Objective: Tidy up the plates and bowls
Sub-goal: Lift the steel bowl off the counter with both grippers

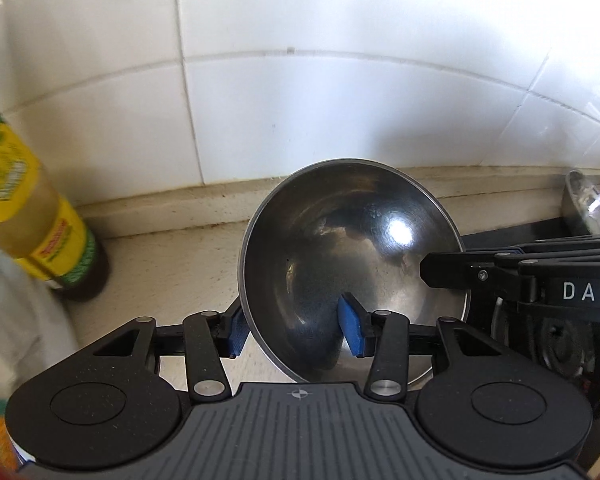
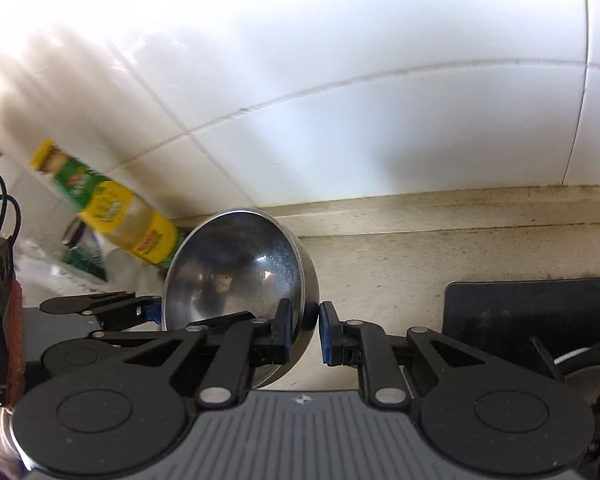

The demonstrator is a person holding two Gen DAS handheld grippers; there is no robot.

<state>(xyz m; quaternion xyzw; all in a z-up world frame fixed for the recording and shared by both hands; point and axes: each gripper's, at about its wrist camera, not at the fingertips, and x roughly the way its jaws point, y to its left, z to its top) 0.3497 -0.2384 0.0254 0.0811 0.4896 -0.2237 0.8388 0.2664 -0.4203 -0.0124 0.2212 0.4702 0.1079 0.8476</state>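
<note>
A shiny steel bowl (image 1: 352,248) is tilted above the beige counter (image 1: 172,272), its opening facing the cameras. My left gripper (image 1: 296,330) straddles the bowl's left rim, one blue pad outside and one inside, with a wide gap between them. My right gripper (image 2: 304,334) straddles the bowl's (image 2: 236,268) right rim, one pad inside and one outside, close to the wall of the bowl. The right gripper's finger also shows in the left wrist view (image 1: 452,272), inside the bowl. Whether either pair of pads presses the rim is unclear.
A yellow and green labelled bottle (image 1: 32,216) stands at the left by the white tiled wall (image 1: 300,80); it also shows in the right wrist view (image 2: 116,216). A black mat (image 2: 540,312) lies on the counter at the right. Another steel vessel (image 1: 588,208) sits at the far right.
</note>
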